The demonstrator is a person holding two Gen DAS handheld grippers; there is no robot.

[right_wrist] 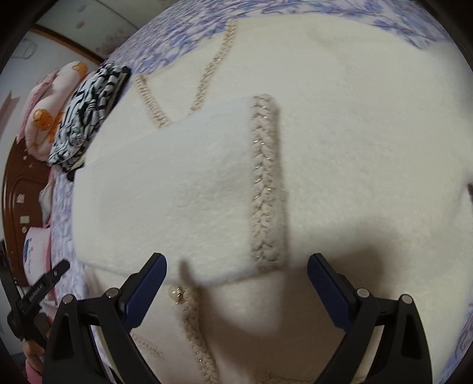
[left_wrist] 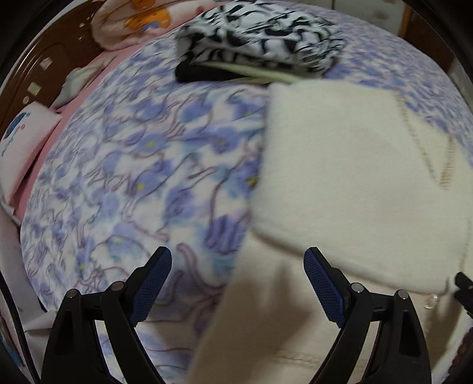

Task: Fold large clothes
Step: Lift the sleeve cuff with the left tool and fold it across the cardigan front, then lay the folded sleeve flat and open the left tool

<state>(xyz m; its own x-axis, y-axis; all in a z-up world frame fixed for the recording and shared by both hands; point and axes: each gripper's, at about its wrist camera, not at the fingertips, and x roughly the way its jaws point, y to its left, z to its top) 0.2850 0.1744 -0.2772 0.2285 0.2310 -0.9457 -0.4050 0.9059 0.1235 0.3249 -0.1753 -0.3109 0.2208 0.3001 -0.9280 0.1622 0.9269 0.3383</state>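
A cream fuzzy cardigan (right_wrist: 340, 141) with braided beige trim lies spread on the bed's blue flowered cover. One sleeve (right_wrist: 183, 189) is folded across its body, the braided cuff (right_wrist: 267, 183) near the middle. My left gripper (left_wrist: 238, 260) stands open above the cardigan's (left_wrist: 340, 183) left edge, nothing between its blue pads (left_wrist: 323, 288). My right gripper (right_wrist: 236, 265) is open too, hovering over the folded sleeve and a pearl button (right_wrist: 175, 293). The other gripper's black finger (right_wrist: 44, 286) shows at the left of the right wrist view.
A folded stack topped by a black-and-white patterned garment (left_wrist: 260, 38) sits beyond the cardigan. Pink bedding with orange prints (left_wrist: 133, 20) and a pillow (left_wrist: 26, 138) lie by the brown wooden headboard (left_wrist: 38, 73). The flowered cover (left_wrist: 142, 165) stretches bare to the left.
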